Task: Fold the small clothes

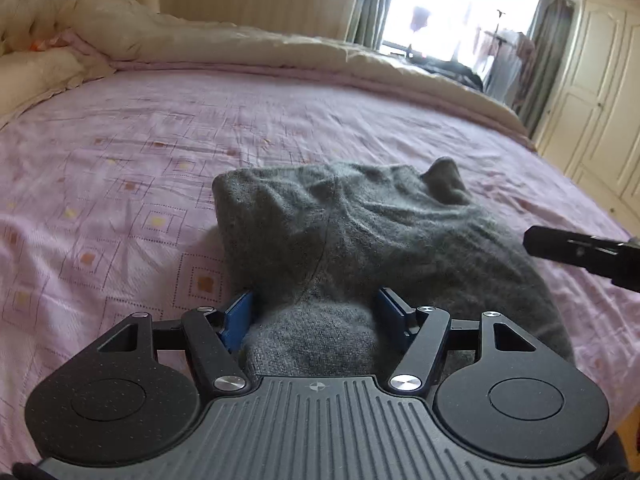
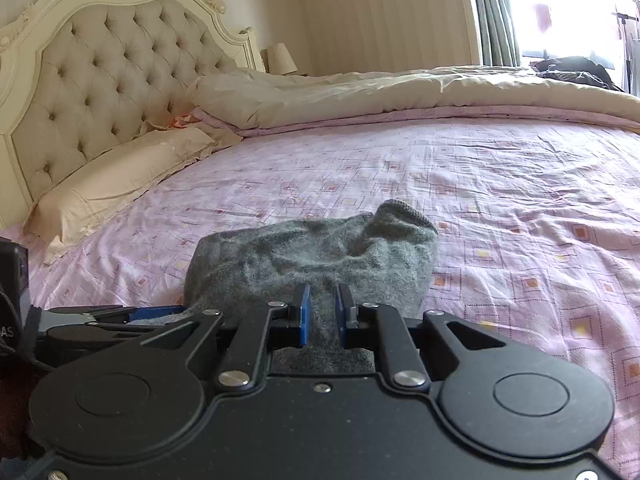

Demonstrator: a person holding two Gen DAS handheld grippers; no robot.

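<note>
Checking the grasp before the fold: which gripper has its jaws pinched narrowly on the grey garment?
The right gripper: its blue pads are pinched close on the grey garment. The left gripper stands wide, fabric bunched loosely between its jaws.

Two low, close fisheye views are given, each looking forward along its own gripper, whose black body fills the lower frame. From the left wrist, the pink bedspread [image 1: 160, 128] is faced toward a bright window [image 1: 460, 8] at upper right. From the right wrist, the bed is viewed toward a tufted headboard [image 2: 112, 76] at upper left. A grey knitted garment [image 1: 360, 232] at lower centre is shared by both views, as are the bedspread and window.
</note>
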